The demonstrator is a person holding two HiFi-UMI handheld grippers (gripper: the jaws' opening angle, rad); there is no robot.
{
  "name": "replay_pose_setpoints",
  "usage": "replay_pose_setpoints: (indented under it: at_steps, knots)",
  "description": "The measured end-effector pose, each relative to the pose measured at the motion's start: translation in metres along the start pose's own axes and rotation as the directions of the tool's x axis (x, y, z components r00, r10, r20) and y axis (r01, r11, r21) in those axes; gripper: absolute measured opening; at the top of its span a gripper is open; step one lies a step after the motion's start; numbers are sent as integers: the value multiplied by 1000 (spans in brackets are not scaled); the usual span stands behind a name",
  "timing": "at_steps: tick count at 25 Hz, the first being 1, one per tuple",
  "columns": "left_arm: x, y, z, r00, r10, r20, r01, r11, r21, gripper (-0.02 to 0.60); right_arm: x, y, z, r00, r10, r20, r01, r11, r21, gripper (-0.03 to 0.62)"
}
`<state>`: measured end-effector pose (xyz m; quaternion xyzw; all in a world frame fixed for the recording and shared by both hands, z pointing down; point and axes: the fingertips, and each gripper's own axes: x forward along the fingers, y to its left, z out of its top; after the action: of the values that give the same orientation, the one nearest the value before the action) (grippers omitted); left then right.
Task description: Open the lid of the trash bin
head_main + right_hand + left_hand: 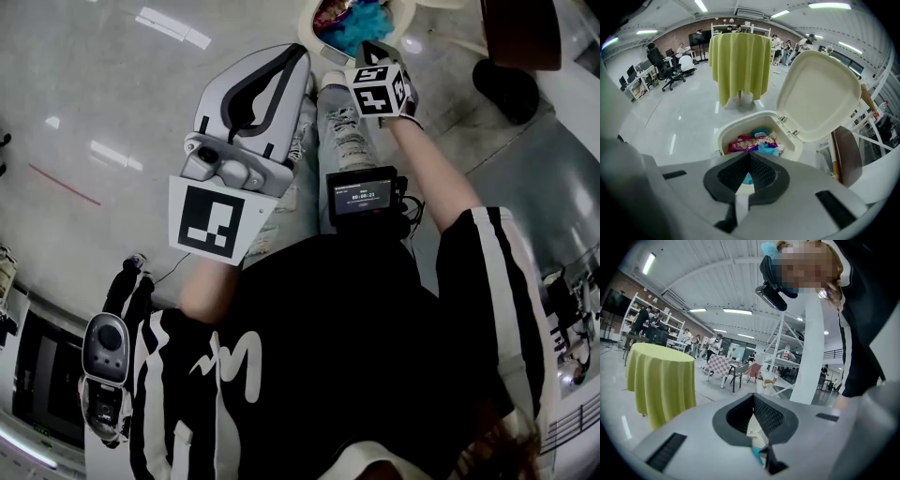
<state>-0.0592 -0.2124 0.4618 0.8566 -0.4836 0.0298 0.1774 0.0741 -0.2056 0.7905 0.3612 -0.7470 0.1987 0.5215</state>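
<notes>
The cream trash bin (723, 136) stands on the floor with its lid (818, 93) swung up and back on its hinges. Coloured wrappers and blue rubbish (752, 142) lie inside it. In the head view the bin (314, 36) is at the top edge, past the person's shoes. My right gripper (750, 155) hovers just above the bin's near rim, jaws shut and holding nothing; the head view shows this right gripper (372, 49) with its marker cube. My left gripper (298, 54) is raised to the left of the bin, shut and empty. In its own view the left gripper (753, 397) points out into the room.
A round table with a yellow-green cloth (739, 61) stands beyond the bin. A brown chair (846, 157) is close to the bin's right side. Several people sit at desks far off. A small screen device (362, 199) hangs at the person's waist.
</notes>
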Motion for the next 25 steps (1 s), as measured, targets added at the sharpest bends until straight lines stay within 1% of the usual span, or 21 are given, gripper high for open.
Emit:
replay_pose_setpoints:
  at_steps: [7,16,25]
  knots:
    - [0,-2,10,1000,-7,5,7,1000,7,8,-21,-5,19,999,9,52,-11,999,39,3]
    - [-1,-8,25,1000,-21,-5,21,1000,13,6,-48,-9,37,995,-1,96,-5,998,57,3]
    - [-2,-13,48,1000,-24,7,24,1000,8,7,-76,-14,50,991,-4,131,-5,998,69,3]
